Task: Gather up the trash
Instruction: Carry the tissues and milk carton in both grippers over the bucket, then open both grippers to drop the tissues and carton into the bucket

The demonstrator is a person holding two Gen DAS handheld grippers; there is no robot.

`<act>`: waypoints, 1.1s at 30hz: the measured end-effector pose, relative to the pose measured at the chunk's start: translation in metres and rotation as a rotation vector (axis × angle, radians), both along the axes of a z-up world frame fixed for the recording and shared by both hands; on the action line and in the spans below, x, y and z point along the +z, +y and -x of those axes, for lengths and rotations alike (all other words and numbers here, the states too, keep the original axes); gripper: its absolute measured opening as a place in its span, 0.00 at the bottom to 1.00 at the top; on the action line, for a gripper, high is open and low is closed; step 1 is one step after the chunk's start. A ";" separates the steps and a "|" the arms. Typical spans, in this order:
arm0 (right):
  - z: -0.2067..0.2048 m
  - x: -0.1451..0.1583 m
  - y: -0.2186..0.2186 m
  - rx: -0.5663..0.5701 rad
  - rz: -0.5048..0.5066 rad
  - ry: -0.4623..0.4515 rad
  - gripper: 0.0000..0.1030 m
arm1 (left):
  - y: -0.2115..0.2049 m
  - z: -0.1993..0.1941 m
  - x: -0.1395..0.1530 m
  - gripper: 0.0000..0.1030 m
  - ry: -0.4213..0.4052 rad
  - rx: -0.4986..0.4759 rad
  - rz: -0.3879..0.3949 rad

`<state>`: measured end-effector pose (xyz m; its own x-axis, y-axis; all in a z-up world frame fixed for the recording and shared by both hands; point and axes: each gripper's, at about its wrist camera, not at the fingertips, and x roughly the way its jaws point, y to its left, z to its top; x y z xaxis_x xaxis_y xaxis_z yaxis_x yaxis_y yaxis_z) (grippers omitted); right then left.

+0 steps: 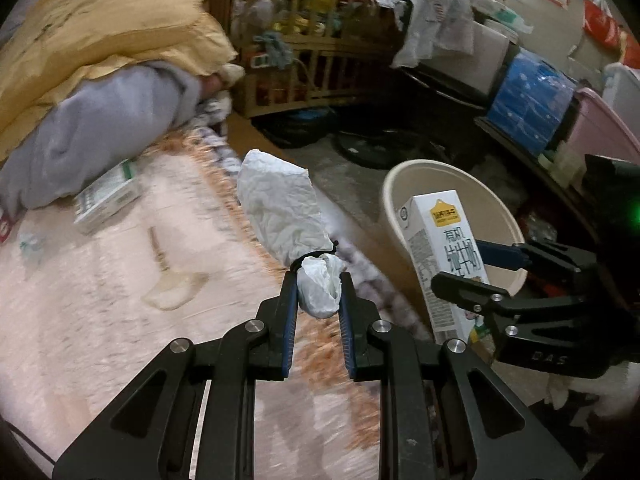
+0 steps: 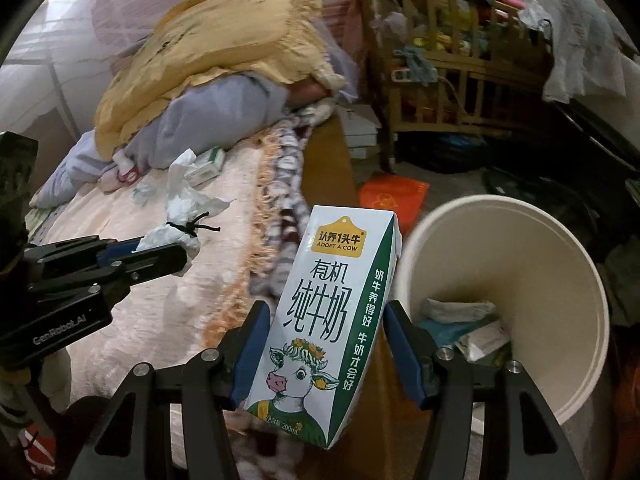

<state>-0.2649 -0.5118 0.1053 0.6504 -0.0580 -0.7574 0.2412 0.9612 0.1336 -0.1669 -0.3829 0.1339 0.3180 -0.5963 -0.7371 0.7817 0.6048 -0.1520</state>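
- Left gripper: jaws closed down on the lower knotted end of a white tissue bundle, which is tied near the jaws with a black band. The bundle stands out forward of the jaws, above the edge of the bed.
- Right gripper: jaws closed against both side faces of a white-and-green milk carton, which is held upright with a slight tilt. Carton print reads "ADOPT A COW" and shows a cow drawing.
- Trash bin: cream-coloured, round, standing on the floor just beside the bed, directly right of the held carton. Crumpled paper and wrappers lie at its bottom.
- In the left wrist view, the carton and the right gripper appear in front of the bin rim.
- In the right wrist view, the left gripper and the bundle are over the bed, well left of the bin.
- On the bed: a small green-and-white box beside a grey and yellow bedding pile.
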 end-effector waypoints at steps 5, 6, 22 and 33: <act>0.010 -0.004 -0.024 -0.044 -0.002 0.004 0.55 | -0.026 0.009 0.000 0.16 0.017 -0.042 0.004; 0.012 -0.005 -0.030 -0.055 -0.003 0.005 0.55 | -0.031 0.011 0.000 0.16 0.019 -0.049 0.004; 0.041 -0.028 -0.112 -0.244 -0.054 0.024 0.55 | -0.111 0.032 -0.004 0.16 0.045 -0.149 -0.002; 0.046 -0.032 -0.131 -0.295 -0.066 0.021 0.55 | -0.136 0.034 -0.015 0.16 0.057 -0.169 -0.018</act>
<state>-0.3113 -0.6426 0.0735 0.5970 -0.1923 -0.7788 0.5123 0.8385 0.1857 -0.2011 -0.5185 0.1194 0.1713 -0.6243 -0.7621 0.8629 0.4683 -0.1897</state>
